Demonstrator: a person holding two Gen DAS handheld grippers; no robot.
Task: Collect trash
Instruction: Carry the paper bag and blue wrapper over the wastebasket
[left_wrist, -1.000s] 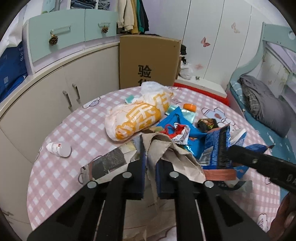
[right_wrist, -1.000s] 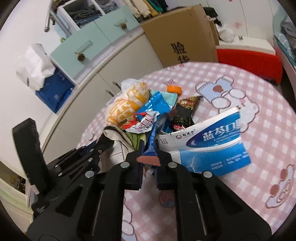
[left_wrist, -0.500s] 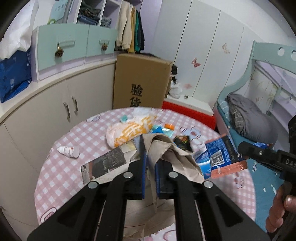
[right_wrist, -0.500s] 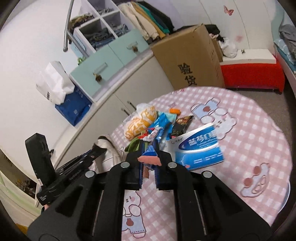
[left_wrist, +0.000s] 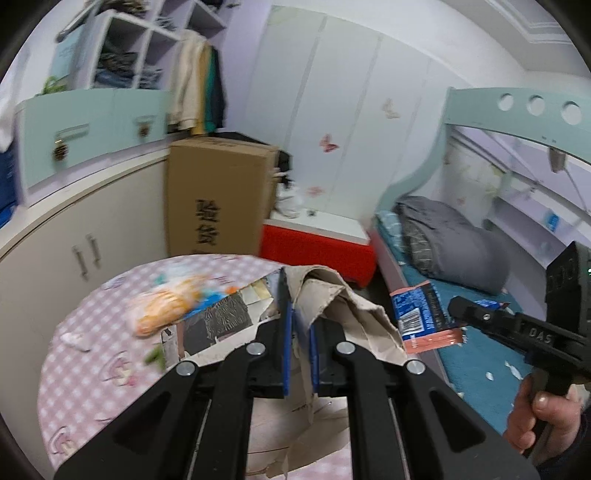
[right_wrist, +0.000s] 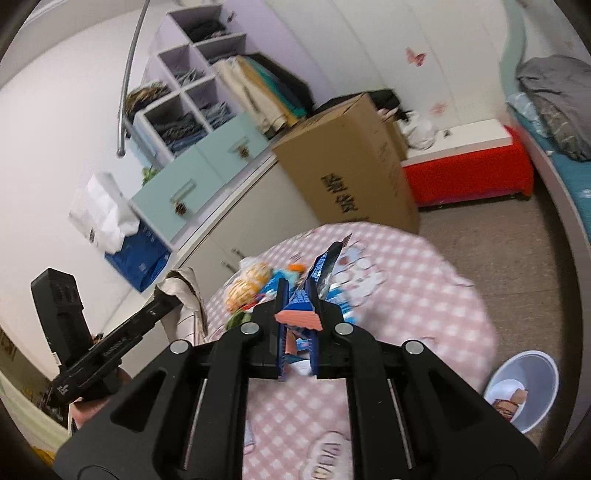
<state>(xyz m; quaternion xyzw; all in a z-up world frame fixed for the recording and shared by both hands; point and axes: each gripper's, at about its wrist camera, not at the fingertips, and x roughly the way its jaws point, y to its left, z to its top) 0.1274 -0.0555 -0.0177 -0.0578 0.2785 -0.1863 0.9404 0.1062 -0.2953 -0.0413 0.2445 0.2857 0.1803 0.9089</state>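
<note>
My left gripper (left_wrist: 298, 325) is shut on a crumpled beige paper bag (left_wrist: 343, 306) and holds it high above the round pink checked table (left_wrist: 85, 354). My right gripper (right_wrist: 298, 314) is shut on a blue snack wrapper (right_wrist: 321, 269) with an orange end, also lifted above the table (right_wrist: 406, 295). The wrapper shows in the left wrist view (left_wrist: 421, 314), with the right gripper (left_wrist: 454, 314) beside the bag. The left gripper (right_wrist: 173, 301) with the bag (right_wrist: 184, 291) shows in the right wrist view. A yellow-white plastic bag (left_wrist: 166, 310) and other trash (right_wrist: 258, 284) lie on the table.
A white trash bin (right_wrist: 524, 387) holding some trash stands on the floor right of the table. A tall cardboard box (left_wrist: 214, 199), beige cabinets (left_wrist: 74, 243), a red bench (left_wrist: 317, 251) and a bed (left_wrist: 461, 258) surround the table.
Both grippers have risen well above the table with their trash still held. The table looks farther below, and the trash bin has come into the right wrist view.
</note>
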